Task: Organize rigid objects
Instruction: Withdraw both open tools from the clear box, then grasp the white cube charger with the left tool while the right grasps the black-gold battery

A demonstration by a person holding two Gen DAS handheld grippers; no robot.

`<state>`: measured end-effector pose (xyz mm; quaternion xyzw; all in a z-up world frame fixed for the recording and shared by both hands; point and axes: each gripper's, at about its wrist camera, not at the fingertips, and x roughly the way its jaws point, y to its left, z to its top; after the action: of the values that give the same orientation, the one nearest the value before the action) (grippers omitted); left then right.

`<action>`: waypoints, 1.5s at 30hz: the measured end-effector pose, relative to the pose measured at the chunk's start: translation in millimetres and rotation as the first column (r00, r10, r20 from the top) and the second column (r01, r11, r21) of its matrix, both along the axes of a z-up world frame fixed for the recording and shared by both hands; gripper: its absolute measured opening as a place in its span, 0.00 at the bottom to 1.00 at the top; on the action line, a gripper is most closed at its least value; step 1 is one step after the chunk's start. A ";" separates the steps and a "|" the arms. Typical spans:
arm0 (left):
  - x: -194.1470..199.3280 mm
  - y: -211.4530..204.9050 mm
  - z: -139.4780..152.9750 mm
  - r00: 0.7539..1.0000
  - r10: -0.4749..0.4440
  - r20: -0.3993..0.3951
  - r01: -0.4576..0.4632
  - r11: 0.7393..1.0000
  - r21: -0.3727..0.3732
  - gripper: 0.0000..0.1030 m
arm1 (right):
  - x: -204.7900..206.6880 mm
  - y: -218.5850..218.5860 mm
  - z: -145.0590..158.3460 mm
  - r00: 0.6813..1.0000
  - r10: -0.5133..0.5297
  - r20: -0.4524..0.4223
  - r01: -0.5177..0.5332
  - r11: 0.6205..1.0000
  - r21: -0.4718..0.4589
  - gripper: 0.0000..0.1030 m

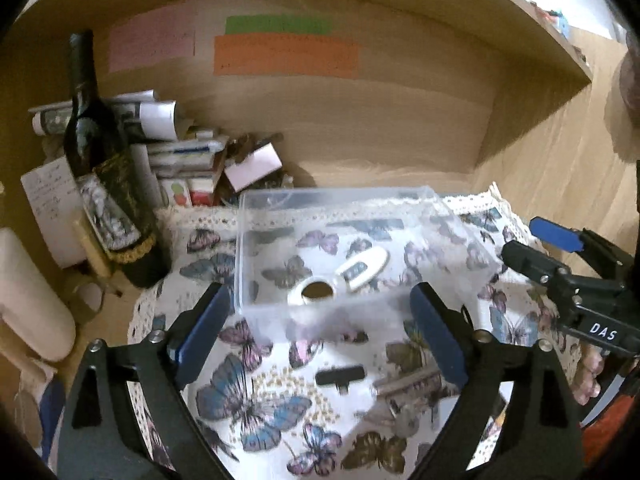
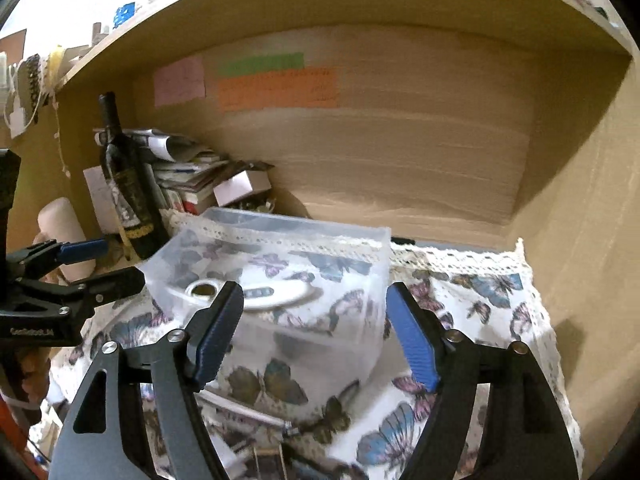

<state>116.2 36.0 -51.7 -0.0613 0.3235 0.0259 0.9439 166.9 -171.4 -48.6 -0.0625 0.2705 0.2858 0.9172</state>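
Note:
A clear plastic box [image 1: 256,240] stands on the butterfly cloth [image 1: 256,396] and holds a white oval device [image 1: 362,268] and a white ring-shaped piece [image 1: 314,294]. The box [image 2: 360,280] and the device [image 2: 276,294] also show in the right wrist view. A small black part [image 1: 340,376], a metal tube [image 1: 408,384] and keys [image 1: 396,416] lie on the cloth in front of the box. My left gripper [image 1: 320,340] is open and empty, just before the box. My right gripper [image 2: 316,332] is open and empty, close to the box's near right corner; it also shows in the left wrist view [image 1: 532,244].
A dark wine bottle [image 1: 102,172] stands left of the box, with a pile of papers and small boxes [image 1: 192,156] behind it. A white roll [image 1: 28,296] lies far left. Wooden shelf walls [image 1: 360,120] close the back and right. A thin rod [image 2: 240,412] lies on the cloth.

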 end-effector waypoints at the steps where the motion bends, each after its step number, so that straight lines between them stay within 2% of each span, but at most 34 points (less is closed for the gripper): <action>1: -2.8 -1.4 -2.6 1.000 -0.001 -0.008 0.001 1.000 -0.001 0.90 | -4.0 -2.5 -1.9 1.000 -0.001 -0.003 0.001 1.000 -0.005 0.69; 12: -28.1 -23.8 -31.4 0.996 -0.011 -0.092 0.009 1.000 -0.025 0.90 | -37.0 -26.8 -48.0 0.992 0.003 -0.126 -0.010 0.999 -0.053 0.69; 19: -43.2 -39.1 -42.7 0.994 -0.027 -0.102 0.023 0.999 -0.040 0.88 | -59.8 -24.6 -72.4 0.981 0.055 -0.187 -0.069 0.995 -0.072 0.46; 22: -47.7 -46.6 -43.1 0.994 -0.045 -0.099 0.042 0.999 -0.034 0.77 | -64.5 -19.7 -81.2 0.973 0.084 -0.214 -0.101 0.992 -0.073 0.34; 24: -49.5 -50.8 -43.4 0.993 -0.058 -0.099 0.055 0.998 -0.031 0.72 | -64.8 -17.0 -86.3 0.968 0.092 -0.232 -0.111 0.991 -0.073 0.30; 32: -52.8 -70.1 -47.5 0.983 -0.143 -0.116 0.138 0.989 -0.053 0.60 | -59.9 -6.4 -93.9 0.958 0.111 -0.264 -0.135 0.988 -0.076 0.26; 34: -52.2 -76.8 -49.0 0.979 -0.165 -0.122 0.159 0.985 -0.060 0.59 | -58.7 -3.3 -98.4 0.955 0.110 -0.276 -0.139 0.986 -0.090 0.17; 36: -51.2 -83.0 -50.7 0.974 -0.188 -0.128 0.181 0.981 -0.064 0.59 | -59.7 -2.8 -101.2 0.953 0.112 -0.282 -0.144 0.985 -0.095 0.11; 40: -46.6 -94.5 -54.1 0.963 -0.228 -0.141 0.220 0.973 -0.071 0.59 | -62.9 -10.1 -93.3 0.961 0.106 -0.256 -0.131 0.988 -0.084 0.10; 45: -38.2 -103.7 -60.8 0.951 -0.262 -0.165 0.249 0.964 -0.096 0.54 | -61.5 -25.9 -81.0 0.972 0.080 -0.222 -0.095 0.994 -0.057 0.09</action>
<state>78.0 -67.7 -112.6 -0.0512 0.4115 -0.1031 0.9041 105.3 -197.2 -129.5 -0.0733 0.3765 0.3218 0.8656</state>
